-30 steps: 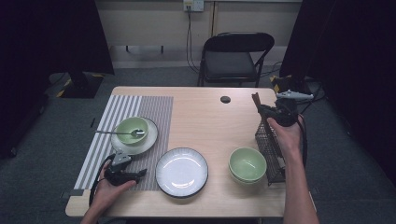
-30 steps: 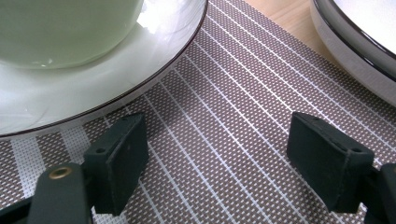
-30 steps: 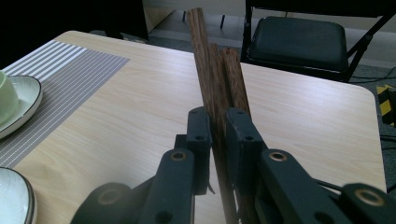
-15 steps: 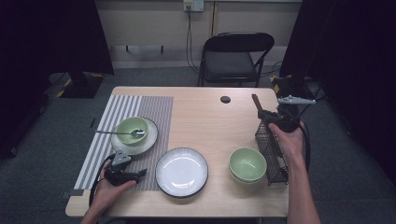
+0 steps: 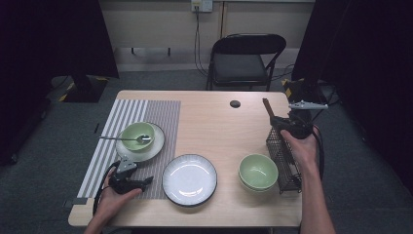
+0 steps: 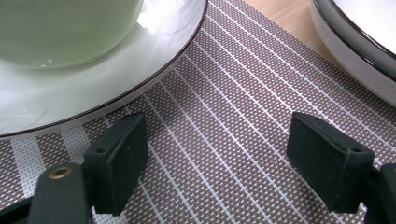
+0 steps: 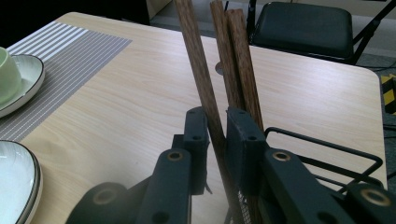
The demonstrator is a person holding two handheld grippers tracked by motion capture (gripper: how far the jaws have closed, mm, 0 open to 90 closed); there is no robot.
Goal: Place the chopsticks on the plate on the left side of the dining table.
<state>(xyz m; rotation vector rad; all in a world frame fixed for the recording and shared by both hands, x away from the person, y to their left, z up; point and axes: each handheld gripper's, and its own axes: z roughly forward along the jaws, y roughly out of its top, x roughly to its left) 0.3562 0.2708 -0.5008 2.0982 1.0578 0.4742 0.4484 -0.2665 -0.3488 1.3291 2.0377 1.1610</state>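
The chopsticks [image 7: 219,70] are long, brown wooden sticks with a dark grain. They stand up out of the black wire basket [image 7: 327,154] and lean a little apart at the top. The right gripper [image 7: 216,140] has one stick pinched tight between its two black pads [image 7: 196,135]; the other sticks stand just behind the pads.

The right gripper view shows the wood grain up close. The high view shows the sticks as one thin dark bar, and also the green bowl [image 5: 258,170] near the basket.

The left gripper [image 6: 217,163] rests over the striped mat [image 6: 224,116], pads wide apart with nothing between them. A plate [image 6: 140,84] lies just past its pads.
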